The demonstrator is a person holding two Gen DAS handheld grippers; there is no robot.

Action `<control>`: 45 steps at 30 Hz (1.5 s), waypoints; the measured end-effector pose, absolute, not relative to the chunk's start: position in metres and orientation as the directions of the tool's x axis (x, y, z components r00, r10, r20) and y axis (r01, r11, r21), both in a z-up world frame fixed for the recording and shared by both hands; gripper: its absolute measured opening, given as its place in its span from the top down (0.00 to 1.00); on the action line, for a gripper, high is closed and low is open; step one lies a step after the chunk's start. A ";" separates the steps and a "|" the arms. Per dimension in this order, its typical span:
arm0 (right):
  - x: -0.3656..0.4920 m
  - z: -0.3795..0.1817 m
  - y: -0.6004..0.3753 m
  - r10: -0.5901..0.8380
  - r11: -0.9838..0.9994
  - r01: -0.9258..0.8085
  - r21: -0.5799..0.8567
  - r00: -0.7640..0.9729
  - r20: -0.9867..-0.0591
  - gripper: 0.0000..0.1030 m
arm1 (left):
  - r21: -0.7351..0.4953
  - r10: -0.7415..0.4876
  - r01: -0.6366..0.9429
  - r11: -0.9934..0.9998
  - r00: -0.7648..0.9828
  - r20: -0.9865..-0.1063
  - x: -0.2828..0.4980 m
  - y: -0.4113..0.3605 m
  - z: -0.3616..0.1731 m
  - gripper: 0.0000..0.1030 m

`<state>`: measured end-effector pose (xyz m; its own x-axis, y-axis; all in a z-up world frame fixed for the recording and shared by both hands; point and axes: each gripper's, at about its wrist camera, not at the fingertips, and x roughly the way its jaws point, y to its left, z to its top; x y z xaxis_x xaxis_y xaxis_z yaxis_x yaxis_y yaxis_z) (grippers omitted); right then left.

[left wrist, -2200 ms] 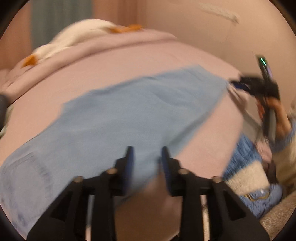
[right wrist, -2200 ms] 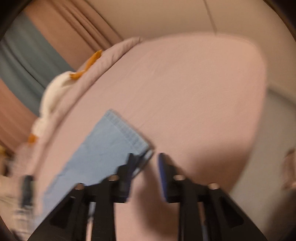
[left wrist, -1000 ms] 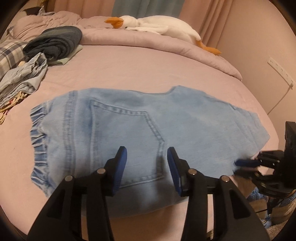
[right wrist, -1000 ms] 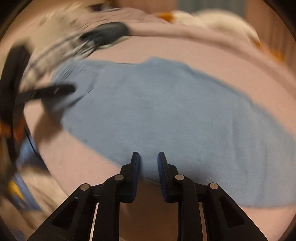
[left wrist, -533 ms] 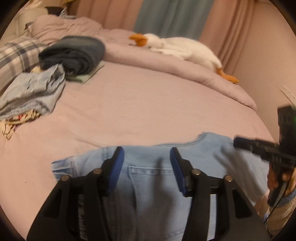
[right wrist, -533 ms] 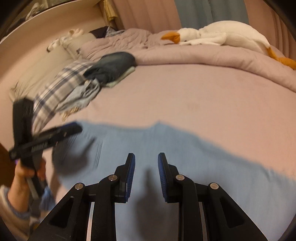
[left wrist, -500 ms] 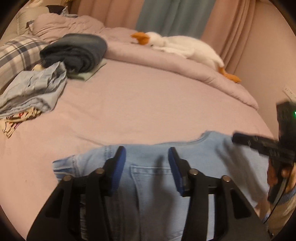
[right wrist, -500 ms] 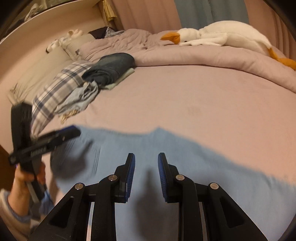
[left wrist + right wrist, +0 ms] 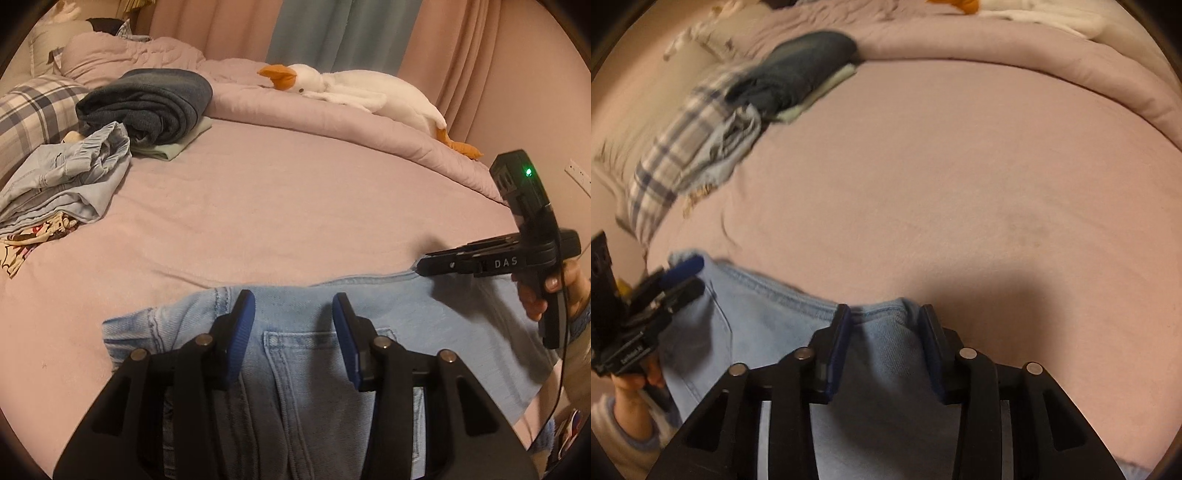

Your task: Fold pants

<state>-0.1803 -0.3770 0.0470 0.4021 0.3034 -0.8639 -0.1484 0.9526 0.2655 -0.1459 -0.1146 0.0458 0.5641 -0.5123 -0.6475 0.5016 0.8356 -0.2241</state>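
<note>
Light-blue denim pants lie flat on the pink bed sheet, back pocket up, near the bed's front edge. My left gripper hovers over the waist end with its jaws apart and nothing held between them. From the right comes my right gripper, held by a hand, its tips at the pants' far edge. In the right wrist view the right gripper is opening. The pants' far hem lies between its fingers and is not pinched. The left gripper shows at the left edge.
At the bed's back left sit a folded dark blue garment, a crumpled pale-blue garment and a plaid pillow. A white goose plush rests on the rolled pink duvet. Curtains hang behind.
Both views have swung from the spread pants up to their far edge and the bed beyond. The right gripper's jaws have widened. The left jaws kept their gap.
</note>
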 end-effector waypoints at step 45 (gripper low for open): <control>-0.328 0.055 -0.327 0.113 0.993 -0.035 0.110 0.510 -0.853 0.92 | -0.209 -0.576 0.591 0.779 0.542 -0.613 -0.208 -0.127 0.061 0.51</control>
